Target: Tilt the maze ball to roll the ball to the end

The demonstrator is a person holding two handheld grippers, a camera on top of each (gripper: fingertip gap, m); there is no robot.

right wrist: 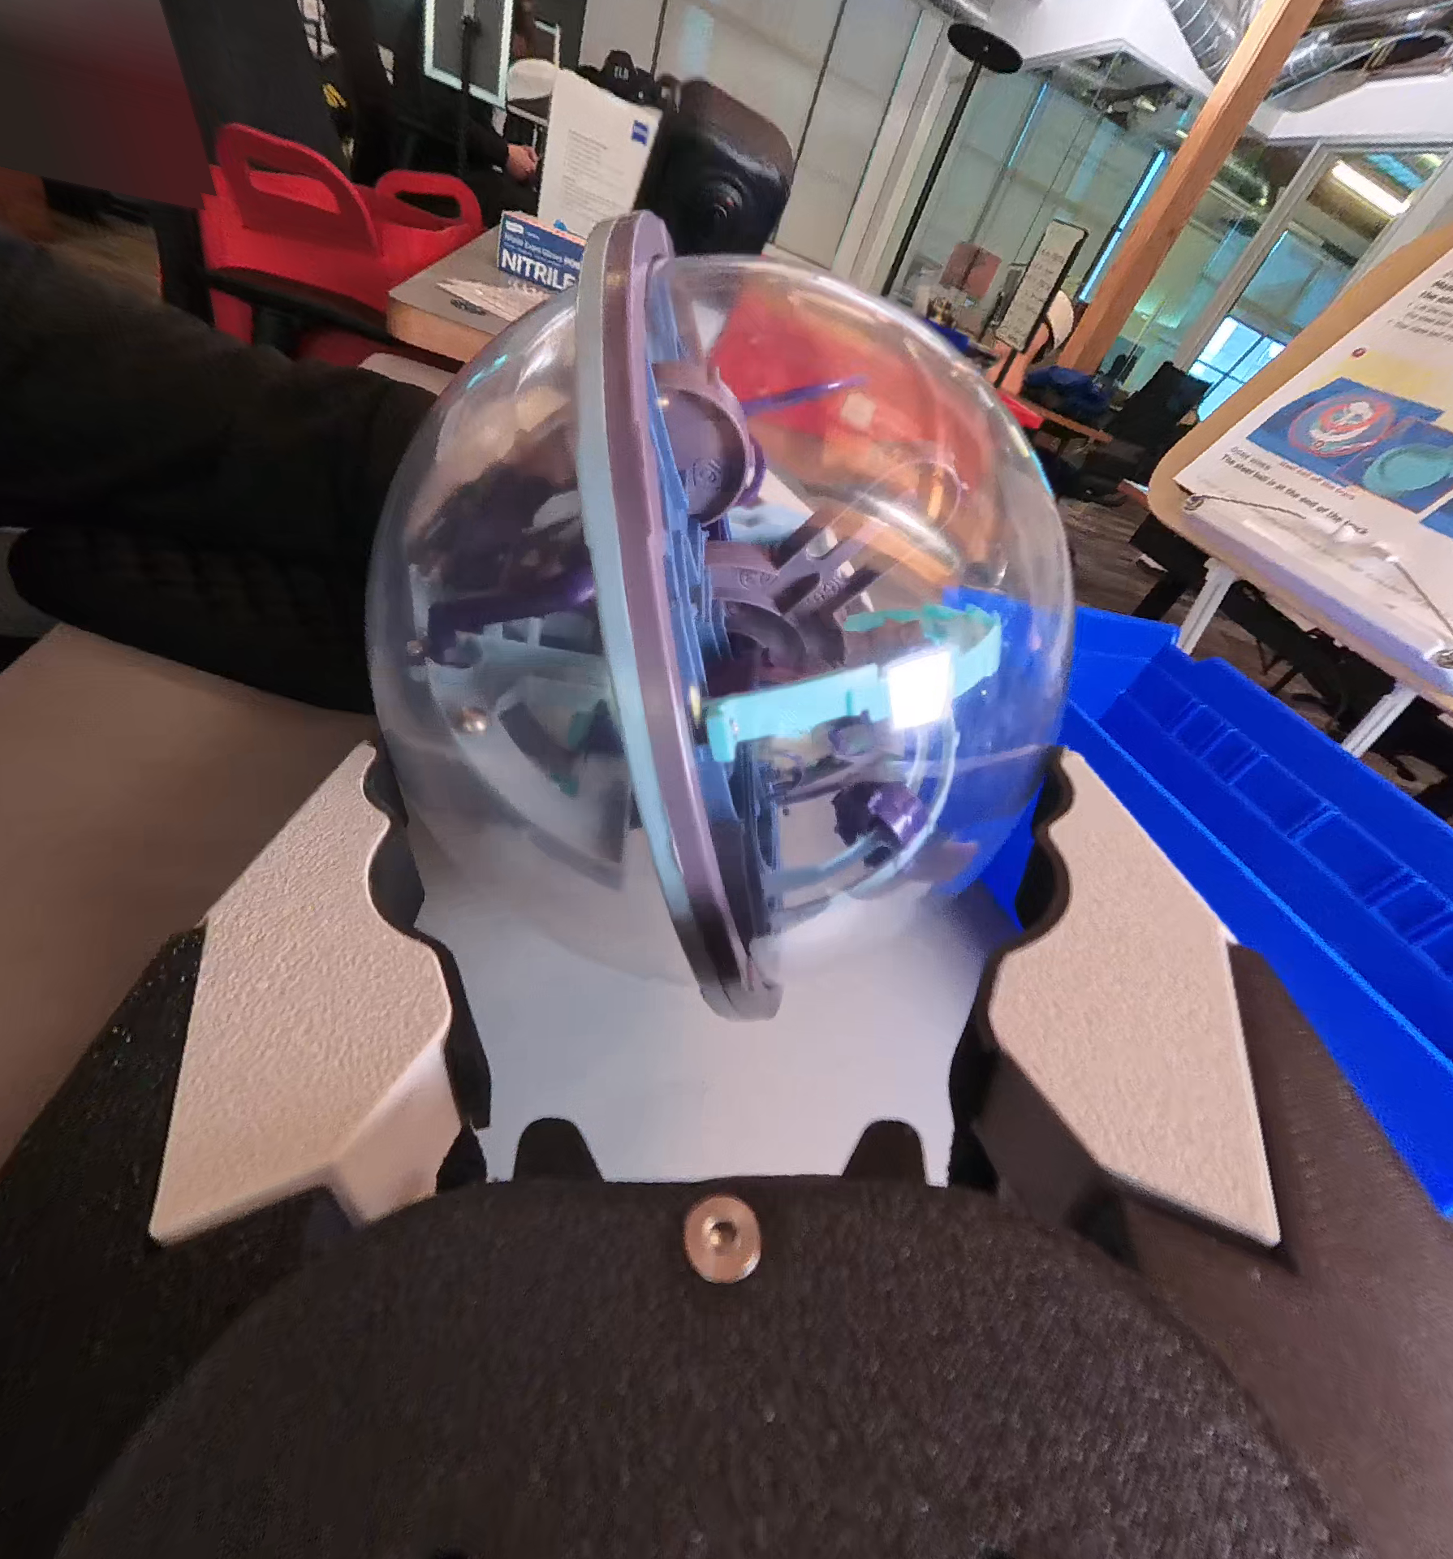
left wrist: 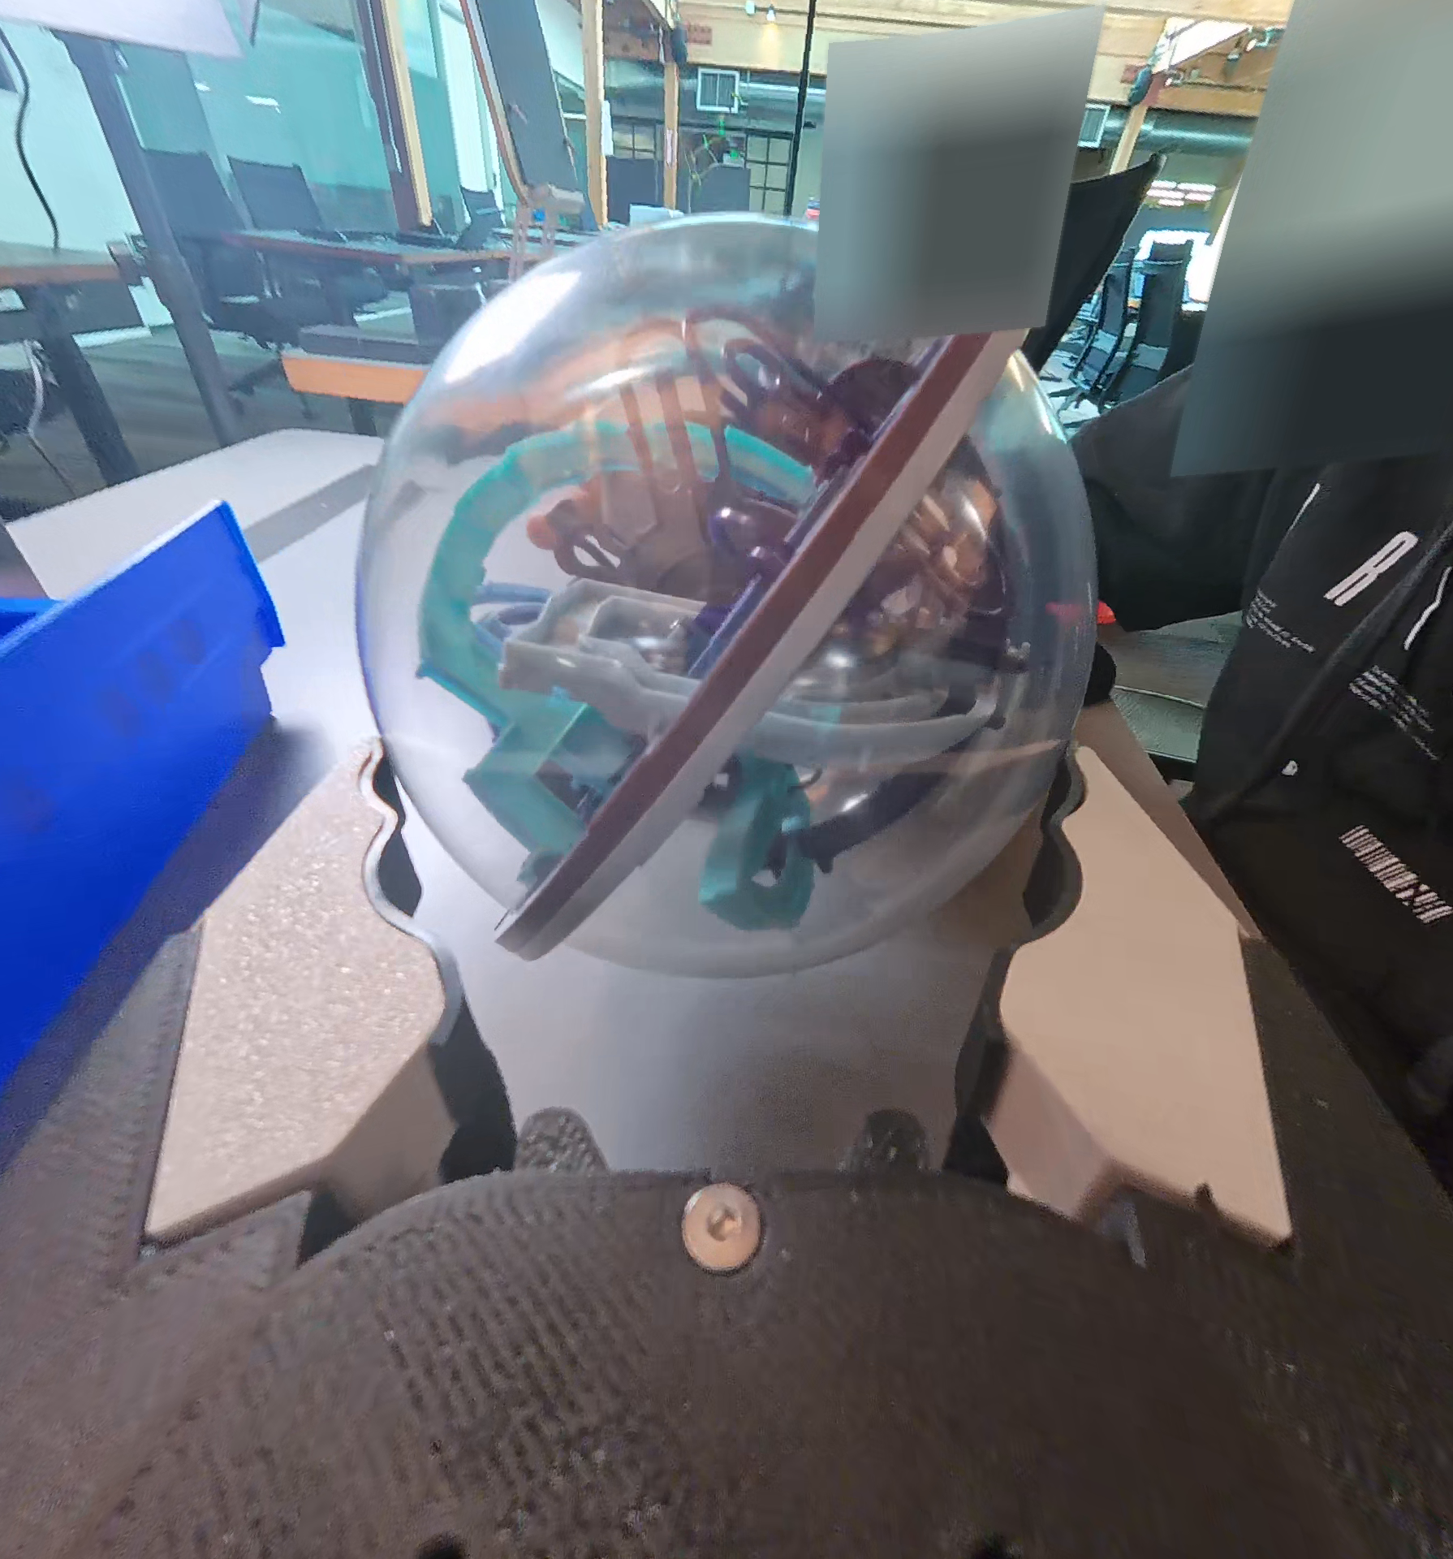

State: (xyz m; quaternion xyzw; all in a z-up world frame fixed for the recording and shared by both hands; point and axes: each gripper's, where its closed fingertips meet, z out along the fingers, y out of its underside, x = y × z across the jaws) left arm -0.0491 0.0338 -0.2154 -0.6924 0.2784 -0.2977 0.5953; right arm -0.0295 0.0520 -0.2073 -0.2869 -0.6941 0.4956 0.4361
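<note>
Maze ball, a clear plastic sphere packed with teal, grey and purple tracks, sits clamped between the wide-spread fingers of both your tools. On your left tool the fingers stand far apart with the black scalloped pads pressed to the lower flanks of the sphere, and the dark equator band runs as a steep diagonal from lower left to upper right. Your right tool grips the same sphere from the other side, its fingers equally wide and pads hard against the shell; from here the band stands nearly upright. A small metal ball shows low in the left half of the sphere, close to the shell. The sphere is held up above the pale grey bench. Just beside it lies a blue plastic bin, to the left in the left wrist view and to the right in the right wrist view. Farther out, a printed instruction sheet leans on a stand, and a black sleeve reaches in beyond the sphere.
</note>
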